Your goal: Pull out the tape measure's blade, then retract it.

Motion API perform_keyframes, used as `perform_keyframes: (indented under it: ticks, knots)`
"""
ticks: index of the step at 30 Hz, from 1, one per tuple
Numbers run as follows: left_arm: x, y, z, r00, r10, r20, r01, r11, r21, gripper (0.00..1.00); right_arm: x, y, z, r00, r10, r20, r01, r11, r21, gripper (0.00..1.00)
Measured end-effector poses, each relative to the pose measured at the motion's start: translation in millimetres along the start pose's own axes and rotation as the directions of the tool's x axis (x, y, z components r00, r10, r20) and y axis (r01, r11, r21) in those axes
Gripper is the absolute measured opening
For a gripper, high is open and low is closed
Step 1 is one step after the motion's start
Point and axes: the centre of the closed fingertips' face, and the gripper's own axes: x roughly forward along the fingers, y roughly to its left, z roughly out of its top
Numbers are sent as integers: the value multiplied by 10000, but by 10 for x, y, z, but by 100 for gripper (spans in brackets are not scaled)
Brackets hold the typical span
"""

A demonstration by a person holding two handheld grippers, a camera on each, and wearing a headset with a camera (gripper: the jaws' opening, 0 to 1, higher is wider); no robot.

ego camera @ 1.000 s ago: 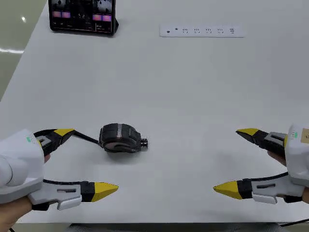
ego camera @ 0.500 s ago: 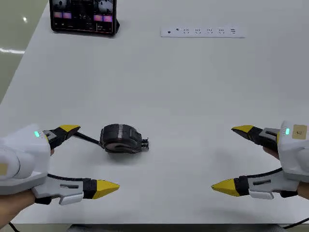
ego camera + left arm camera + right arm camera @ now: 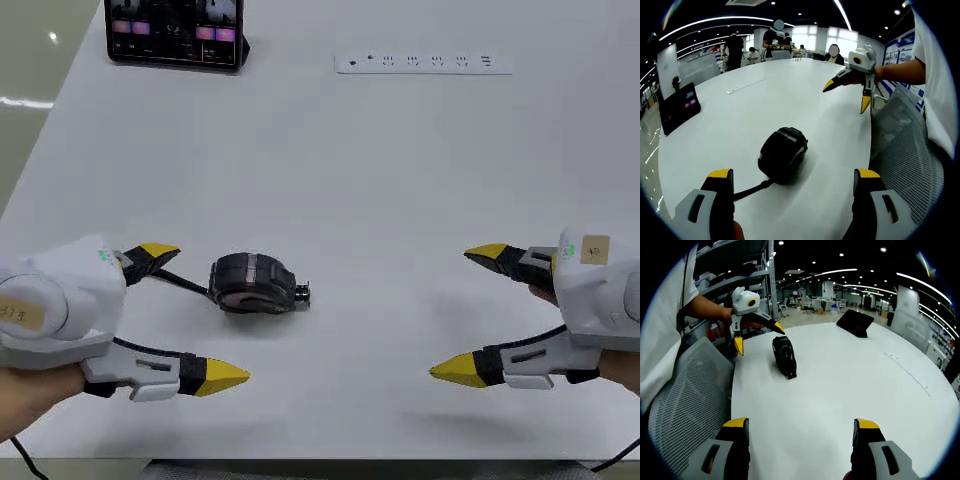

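A black tape measure (image 3: pixel 252 285) lies on its side on the white table (image 3: pixel 380 180), its blade hook pointing right and a black wrist strap (image 3: pixel 185 286) trailing left. My left gripper (image 3: pixel 197 312) stands open just left of it, with the strap running past the far yellow fingertip; nothing is between the jaws. In the left gripper view the tape measure (image 3: pixel 783 153) lies a short way ahead of the left gripper (image 3: pixel 794 176). My right gripper (image 3: pixel 469 312) is open and empty at the table's right side. From the right gripper (image 3: pixel 803 425) the tape measure (image 3: pixel 784 356) lies far off.
A tablet (image 3: pixel 176 30) stands propped at the table's far left corner. A white power strip (image 3: pixel 423 64) lies along the far edge. A mesh chair (image 3: pixel 907 150) sits by the near table edge. Several people stand in the distant room.
Both grippers have crept inward toward the tape measure, still open. The tape measure has not moved.
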Motion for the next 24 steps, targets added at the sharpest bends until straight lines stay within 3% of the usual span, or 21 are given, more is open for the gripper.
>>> perform_keyframes:
  ticks: [7, 24]
  knots:
    - [64, 30, 17, 9996, -150, -244, 157, 9996, 249, 89, 66, -15, 35, 9997, 211, -140, -214, 9994, -274, 84]
    - [174, 159, -89, 9914, -484, -1214, 596, 9941, 904, 67, 211, -27, 126, 9984, 533, -201, -544, 9968, -581, 84]
